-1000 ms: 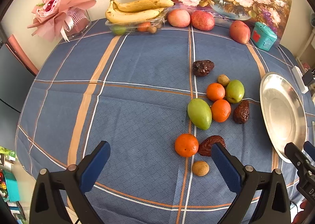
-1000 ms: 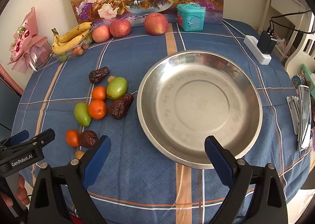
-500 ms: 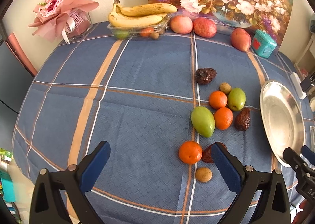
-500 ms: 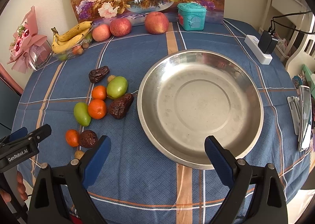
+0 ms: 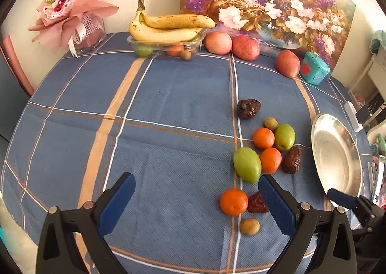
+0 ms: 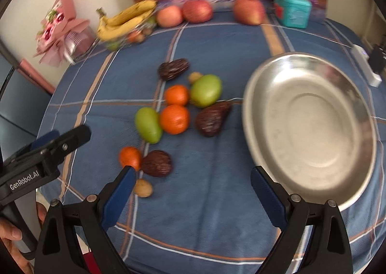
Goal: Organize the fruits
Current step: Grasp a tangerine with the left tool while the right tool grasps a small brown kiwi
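A cluster of loose fruit lies on the blue plaid tablecloth: three oranges, the nearest (image 5: 233, 201) (image 6: 130, 157), two green fruits (image 5: 247, 164) (image 6: 147, 125), dark wrinkled dates (image 5: 248, 108) (image 6: 156, 163) and small brown nuts (image 5: 250, 226). An empty steel plate (image 5: 337, 156) (image 6: 311, 127) sits right of them. My left gripper (image 5: 196, 201) is open and empty above the cloth, left of the cluster. My right gripper (image 6: 193, 192) is open and empty, in front of the cluster and the plate's left rim.
At the back stand a clear tray with bananas (image 5: 166, 30), three apples (image 5: 218, 42), a teal box (image 5: 313, 71), a pink bouquet (image 5: 72, 18) and a flower painting. A power strip (image 6: 366, 66) lies right of the plate.
The right gripper has swung left, from facing the plate toward the fruit cluster; its view is blurred by motion. The left gripper has shifted slightly left and forward. Both stay open.
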`<state>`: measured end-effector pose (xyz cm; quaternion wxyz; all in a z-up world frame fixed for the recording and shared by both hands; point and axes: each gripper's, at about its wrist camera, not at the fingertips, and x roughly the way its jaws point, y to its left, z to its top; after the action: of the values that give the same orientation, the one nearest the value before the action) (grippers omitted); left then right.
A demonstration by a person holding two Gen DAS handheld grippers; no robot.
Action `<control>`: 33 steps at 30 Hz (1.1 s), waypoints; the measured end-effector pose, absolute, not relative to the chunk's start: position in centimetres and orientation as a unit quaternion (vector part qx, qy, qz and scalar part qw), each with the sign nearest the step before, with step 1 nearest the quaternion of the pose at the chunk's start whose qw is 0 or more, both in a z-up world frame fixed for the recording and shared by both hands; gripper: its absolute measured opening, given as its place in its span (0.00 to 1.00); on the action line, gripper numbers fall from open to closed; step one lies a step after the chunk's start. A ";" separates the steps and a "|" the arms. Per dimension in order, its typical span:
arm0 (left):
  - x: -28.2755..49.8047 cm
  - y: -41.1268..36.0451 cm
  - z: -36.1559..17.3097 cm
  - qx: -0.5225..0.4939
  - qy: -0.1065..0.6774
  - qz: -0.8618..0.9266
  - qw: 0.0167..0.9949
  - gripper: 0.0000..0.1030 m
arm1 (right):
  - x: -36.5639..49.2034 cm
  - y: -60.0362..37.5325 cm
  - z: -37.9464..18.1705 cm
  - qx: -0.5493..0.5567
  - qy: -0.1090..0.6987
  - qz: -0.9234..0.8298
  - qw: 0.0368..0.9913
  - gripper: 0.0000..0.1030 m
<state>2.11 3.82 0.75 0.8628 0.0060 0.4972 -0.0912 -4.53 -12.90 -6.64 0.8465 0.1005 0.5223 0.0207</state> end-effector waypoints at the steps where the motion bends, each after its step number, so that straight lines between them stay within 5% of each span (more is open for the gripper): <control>1: 2.2 4.0 0.7 0.009 0.496 -0.094 0.863 1.00 | -4.4 -12.4 -6.8 0.097 0.527 0.029 0.844 0.93; 5: 2.6 4.2 0.0 0.012 0.513 -0.106 0.852 1.00 | -3.8 -10.7 -7.8 0.088 0.545 0.049 0.832 0.93; 9: 2.8 4.7 -1.0 -0.007 0.533 -0.109 0.839 1.00 | -3.4 -9.1 -9.0 0.081 0.559 0.071 0.822 0.76; 14: 2.9 4.2 -2.5 -0.017 0.564 -0.132 0.815 0.97 | -3.0 -7.6 -10.0 0.065 0.573 0.082 0.813 0.71; 16: 3.0 3.9 -3.1 -0.031 0.578 -0.148 0.802 0.89 | -2.9 -7.3 -10.5 0.061 0.578 0.085 0.809 0.63; 25: 2.8 2.6 -5.2 -0.069 0.619 -0.198 0.757 0.63 | -1.9 -5.6 -12.0 0.046 0.582 0.086 0.807 0.62; 28: 2.9 2.3 -5.8 -0.080 0.625 -0.205 0.749 0.50 | -1.5 -5.1 -12.2 0.045 0.577 0.085 0.811 0.47; 33: 2.9 2.4 -6.4 -0.098 0.634 -0.208 0.738 0.36 | -2.0 -5.7 -11.8 0.053 0.577 0.088 0.810 0.42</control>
<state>2.87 2.37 -6.36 0.7383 -0.0977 0.6343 -0.2077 -1.99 -5.73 -11.83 0.8104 0.0531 0.5767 0.0884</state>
